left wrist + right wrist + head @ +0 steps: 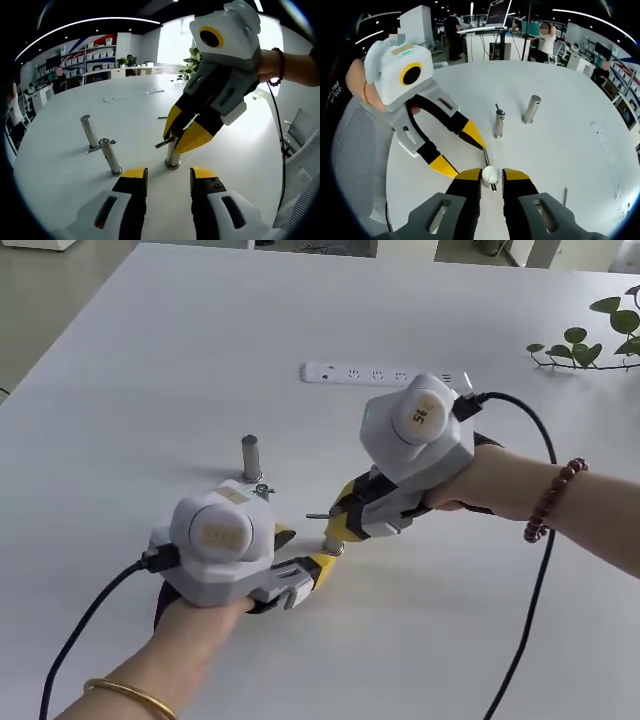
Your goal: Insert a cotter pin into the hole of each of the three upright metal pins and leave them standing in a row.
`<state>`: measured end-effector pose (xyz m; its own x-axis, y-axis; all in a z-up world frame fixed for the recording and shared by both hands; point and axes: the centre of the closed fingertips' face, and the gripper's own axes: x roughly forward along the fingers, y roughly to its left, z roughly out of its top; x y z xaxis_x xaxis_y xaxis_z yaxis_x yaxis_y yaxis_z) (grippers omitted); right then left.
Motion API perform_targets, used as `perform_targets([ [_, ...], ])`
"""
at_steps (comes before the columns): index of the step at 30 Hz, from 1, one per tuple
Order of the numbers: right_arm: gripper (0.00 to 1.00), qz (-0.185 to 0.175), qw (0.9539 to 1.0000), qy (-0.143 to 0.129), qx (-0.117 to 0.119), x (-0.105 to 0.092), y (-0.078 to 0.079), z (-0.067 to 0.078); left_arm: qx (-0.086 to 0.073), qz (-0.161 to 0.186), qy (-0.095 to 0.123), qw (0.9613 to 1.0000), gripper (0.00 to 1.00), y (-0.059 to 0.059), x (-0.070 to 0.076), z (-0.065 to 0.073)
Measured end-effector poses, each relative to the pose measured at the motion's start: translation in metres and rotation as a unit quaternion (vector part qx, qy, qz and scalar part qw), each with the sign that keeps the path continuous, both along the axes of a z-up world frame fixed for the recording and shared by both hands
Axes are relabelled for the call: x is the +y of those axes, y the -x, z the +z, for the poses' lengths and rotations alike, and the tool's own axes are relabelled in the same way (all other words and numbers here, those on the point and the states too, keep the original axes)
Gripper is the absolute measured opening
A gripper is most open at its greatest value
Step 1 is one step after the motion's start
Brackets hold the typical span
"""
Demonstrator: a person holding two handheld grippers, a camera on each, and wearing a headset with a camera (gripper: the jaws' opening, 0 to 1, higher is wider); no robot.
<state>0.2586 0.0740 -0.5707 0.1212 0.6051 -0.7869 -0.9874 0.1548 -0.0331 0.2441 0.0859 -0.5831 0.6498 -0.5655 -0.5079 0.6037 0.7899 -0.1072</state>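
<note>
Right gripper (176, 144) was clenched on a cotter pin (162, 144), right at the top of the nearest metal pin (173, 159), with the wire's tip poking out sideways. Left gripper (168, 176) hung released, jaws apart, just in front of that pin's base and touching nothing. Behind, the middle metal pin (111, 160) stood with a second cotter pin (94, 148) across its top. The far metal pin (89, 131) stood bare beside it. All three were upright on the white table (150, 360). A spare cotter pin (564, 195) lay loose, well apart.
</note>
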Motion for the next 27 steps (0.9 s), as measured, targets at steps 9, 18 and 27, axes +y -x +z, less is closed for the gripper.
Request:
perform_targets([
  [9, 0.09, -0.006, 0.9999, -0.011, 0.007, 0.001, 0.000, 0.001, -0.003, 0.009, 0.003, 1.0000, 0.37, 0.005, 0.012, 0.007],
  [18, 0.08, -0.004, 0.9999, -0.010, 0.007, 0.002, -0.001, 0.004, -0.010, 0.024, 0.021, 0.9995, 0.41, 0.011, 0.021, 0.023],
  [27, 0.08, 0.001, 0.9999, -0.014, 0.003, 0.008, -0.010, 0.007, -0.010, 0.023, 0.010, 0.9996, 0.46, 0.016, 0.030, 0.031],
])
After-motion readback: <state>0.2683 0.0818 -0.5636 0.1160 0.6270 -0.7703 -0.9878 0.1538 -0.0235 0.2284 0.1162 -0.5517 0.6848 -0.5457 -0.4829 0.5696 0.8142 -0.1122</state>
